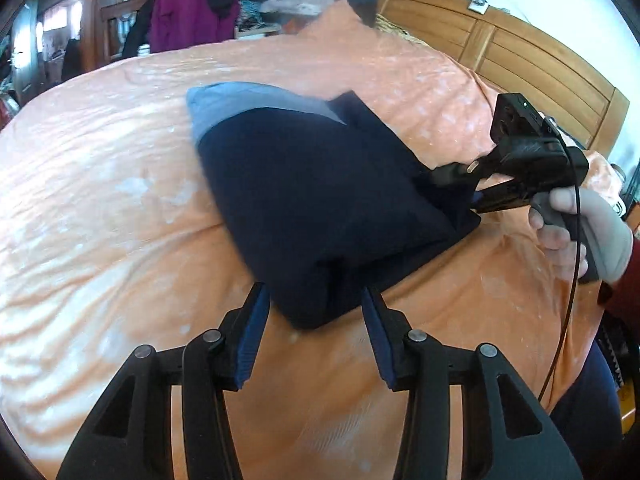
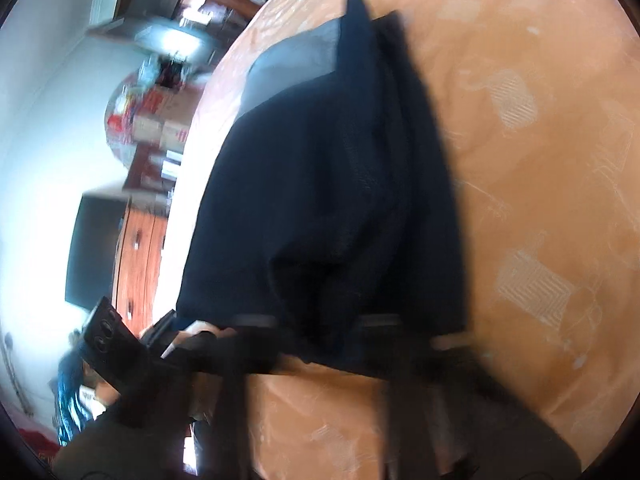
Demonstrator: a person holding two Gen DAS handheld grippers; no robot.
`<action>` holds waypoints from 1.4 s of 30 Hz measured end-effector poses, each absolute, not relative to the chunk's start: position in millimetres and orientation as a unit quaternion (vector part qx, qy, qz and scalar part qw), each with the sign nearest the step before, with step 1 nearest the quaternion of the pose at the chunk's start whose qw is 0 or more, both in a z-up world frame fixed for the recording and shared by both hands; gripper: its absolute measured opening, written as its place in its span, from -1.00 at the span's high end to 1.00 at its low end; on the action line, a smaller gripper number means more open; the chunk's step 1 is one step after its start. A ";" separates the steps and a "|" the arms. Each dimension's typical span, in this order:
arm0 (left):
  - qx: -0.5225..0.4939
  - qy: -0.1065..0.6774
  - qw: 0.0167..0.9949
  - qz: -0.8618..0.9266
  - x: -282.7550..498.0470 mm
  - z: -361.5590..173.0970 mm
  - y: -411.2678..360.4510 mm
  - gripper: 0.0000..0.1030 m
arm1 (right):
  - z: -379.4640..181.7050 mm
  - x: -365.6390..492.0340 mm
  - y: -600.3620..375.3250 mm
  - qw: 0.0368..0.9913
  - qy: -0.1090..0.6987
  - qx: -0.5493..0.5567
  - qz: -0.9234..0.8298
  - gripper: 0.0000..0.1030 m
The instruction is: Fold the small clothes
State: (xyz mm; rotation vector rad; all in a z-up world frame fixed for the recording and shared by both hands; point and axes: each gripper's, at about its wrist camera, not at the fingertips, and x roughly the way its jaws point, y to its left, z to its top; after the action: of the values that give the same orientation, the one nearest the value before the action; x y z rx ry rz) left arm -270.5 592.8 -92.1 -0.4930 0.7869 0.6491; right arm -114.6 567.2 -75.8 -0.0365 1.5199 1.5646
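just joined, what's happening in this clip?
A person with a handheld gripper in each hand is folding a dark navy garment with a grey band on an orange bedspread. The right gripper is pinching the garment's right edge. The left gripper is open, its fingers straddling the near folded corner without clamping it. The garment already looks folded over once; the right wrist view is blurred.

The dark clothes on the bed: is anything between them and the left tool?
Nothing visible. The left tool stands open right at the near edge of the dark clothes, with only orange bedspread around.
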 end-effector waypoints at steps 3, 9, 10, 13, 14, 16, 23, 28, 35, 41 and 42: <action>-0.219 0.383 0.835 0.328 -258.6 -104.1 597.6 0.00 | -88.8 -104.2 545.3 0.473 0.628 0.027 0.618 0.97; -0.109 0.447 0.803 0.380 -266.3 -123.7 604.8 -0.18 | -101.8 -96.1 538.7 0.484 0.628 0.044 0.608 0.99; -0.114 0.452 0.802 0.374 -270.7 -128.9 606.6 -0.19 | -100.4 -96.7 538.9 0.484 0.625 0.043 0.611 0.99; -0.150 0.443 0.808 0.358 -276.2 -125.5 610.3 -0.09 | -102.2 -89.8 535.1 0.483 0.626 0.047 0.610 0.99; -0.171 0.436 0.815 0.341 -278.1 -120.9 609.5 0.00 | -102.7 -86.5 535.1 0.484 0.626 0.049 0.610 0.99; -0.203 0.402 0.839 0.305 -293.4 -103.4 600.0 0.13 | -104.2 -81.8 534.8 0.483 0.625 0.052 0.611 0.99; -0.207 0.322 0.867 0.320 -313.3 -64.8 612.6 0.18 | -108.8 -78.9 531.9 0.481 0.625 0.071 0.611 1.00; -0.171 0.431 0.842 0.275 -269.6 -135.2 628.0 0.07 | -122.1 -68.0 522.3 0.476 0.626 0.078 0.613 1.00; -0.197 0.366 0.864 0.285 -294.6 -81.4 647.2 0.15 | -126.5 -65.5 521.0 0.459 0.617 0.087 0.634 1.00; -0.155 0.405 0.858 0.276 -235.0 -110.3 707.9 0.01 | -126.9 -64.4 518.7 0.452 0.613 0.097 0.641 1.00; -0.149 0.425 0.853 0.264 -229.1 -127.3 713.4 0.00 | -128.7 -63.9 518.4 0.452 0.612 0.098 0.641 1.00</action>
State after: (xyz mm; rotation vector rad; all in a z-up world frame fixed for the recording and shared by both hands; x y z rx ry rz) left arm -229.1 713.4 -127.3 -0.3134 0.8935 0.5562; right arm -63.9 518.4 -128.7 0.2416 1.5111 1.5842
